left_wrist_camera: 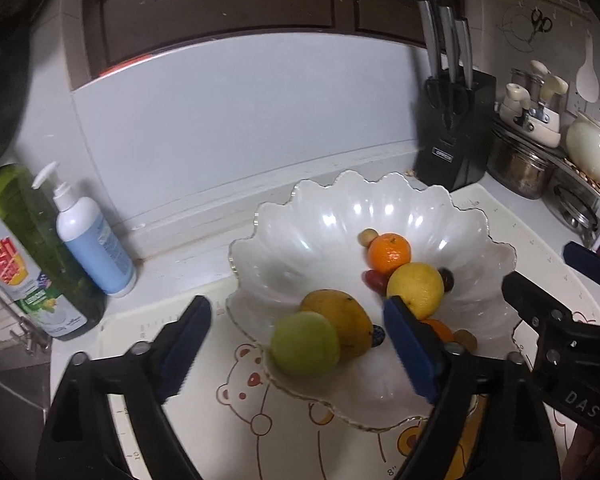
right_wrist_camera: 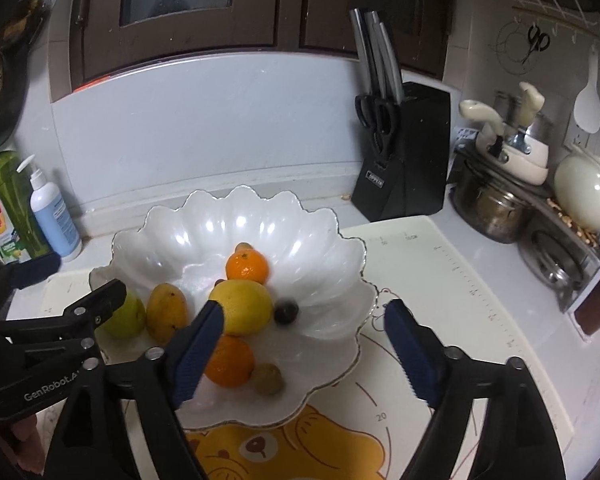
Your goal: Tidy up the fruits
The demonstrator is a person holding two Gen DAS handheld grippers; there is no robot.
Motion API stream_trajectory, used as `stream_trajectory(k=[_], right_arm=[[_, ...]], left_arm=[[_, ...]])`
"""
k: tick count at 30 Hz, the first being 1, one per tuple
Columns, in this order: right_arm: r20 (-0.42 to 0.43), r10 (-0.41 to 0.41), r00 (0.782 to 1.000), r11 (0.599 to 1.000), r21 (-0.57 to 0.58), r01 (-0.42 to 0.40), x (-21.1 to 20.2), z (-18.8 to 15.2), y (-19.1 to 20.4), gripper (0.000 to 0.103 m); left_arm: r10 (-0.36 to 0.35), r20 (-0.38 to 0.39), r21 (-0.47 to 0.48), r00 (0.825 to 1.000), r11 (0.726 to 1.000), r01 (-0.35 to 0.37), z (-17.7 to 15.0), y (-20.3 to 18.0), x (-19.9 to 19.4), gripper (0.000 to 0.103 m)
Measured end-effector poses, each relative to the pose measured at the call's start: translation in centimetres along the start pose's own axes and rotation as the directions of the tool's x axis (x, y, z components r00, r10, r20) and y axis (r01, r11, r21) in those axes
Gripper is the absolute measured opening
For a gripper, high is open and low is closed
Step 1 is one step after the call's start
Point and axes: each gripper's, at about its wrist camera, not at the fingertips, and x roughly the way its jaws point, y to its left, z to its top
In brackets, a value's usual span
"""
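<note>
Fruits sit in the white scalloped bowl (right_wrist_camera: pixel 172 232), which rests on the bear-print mat (right_wrist_camera: pixel 440 280) on the counter. Using the lemon (right_wrist_camera: pixel 244 306) as your ref: it lies mid-bowl. Upper orange (right_wrist_camera: pixel 247 267) is just behind it, touching; a small tan fruit (right_wrist_camera: pixel 244 246) peeks out behind that orange. Dark plum (right_wrist_camera: pixel 287 312) is just right of the lemon. Second orange (right_wrist_camera: pixel 230 362) is in front of the lemon, nearer you, w/ a small brownish fruit (right_wrist_camera: pixel 267 378) beside it on the right. Mango (right_wrist_camera: pixel 166 312) lies left of the lemon, and the green apple (right_wrist_camera: pixel 126 318) is further left, touching the mango, near the bowl's left rim. From the left wrist view you also get a small red fruit (left_wrist_camera: pixel 374 279) tucked at the lemon's left side, below the upper orange.

Your left gripper (left_wrist_camera: pixel 300 342) is spread wide, nothing clamped; the apple and mango show between its blue pads, no contact. Your right gripper (right_wrist_camera: pixel 304 344) is also released, jaws wide, hovering over the bowl's front right rim; its left pad overlaps the lemon and near orange in view, not pressing either.

Further out from the lemon: knife block (right_wrist_camera: pixel 404 152) behind-right, pots (right_wrist_camera: pixel 492 204) far right, soap bottles (right_wrist_camera: pixel 52 216) far left by the wall.
</note>
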Motion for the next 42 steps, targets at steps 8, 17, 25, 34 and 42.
stream_trajectory(k=[8, 17, 25, 34, 42], right_arm=[[0.000, -0.019, 1.000, 1.000, 0.015, 0.019, -1.2, -0.4, -0.2, 0.090], [0.008, -0.031, 0.999, 0.999, 0.041, 0.030, -3.2, -1.4, -0.4, 0.090], [0.015, -0.042, 0.999, 0.997, 0.058, 0.042, -5.5, -2.7, -0.7, 0.090], [0.019, -0.055, 0.998, 0.995, 0.087, 0.053, -8.0, -5.0, -1.4, 0.090], [0.018, -0.079, 0.997, 0.989, 0.127, 0.076, -9.7, -7.3, -2.5, 0.090]], left_arm=[[0.048, 0.020, -0.002, 0.999, 0.999, -0.048, -0.5, 0.3, -1.8, 0.099], [0.047, 0.032, 0.000, 0.998, 0.999, -0.047, -1.6, 0.2, -4.0, 0.100], [0.032, 0.038, 0.001, 0.999, 0.999, -0.032, -3.3, -0.2, -6.2, 0.100], [0.012, 0.042, 0.009, 0.999, 1.000, -0.013, -5.4, -0.9, -8.8, 0.100], [0.005, 0.056, 0.026, 0.998, 1.000, -0.007, -7.1, -1.8, -10.6, 0.100]])
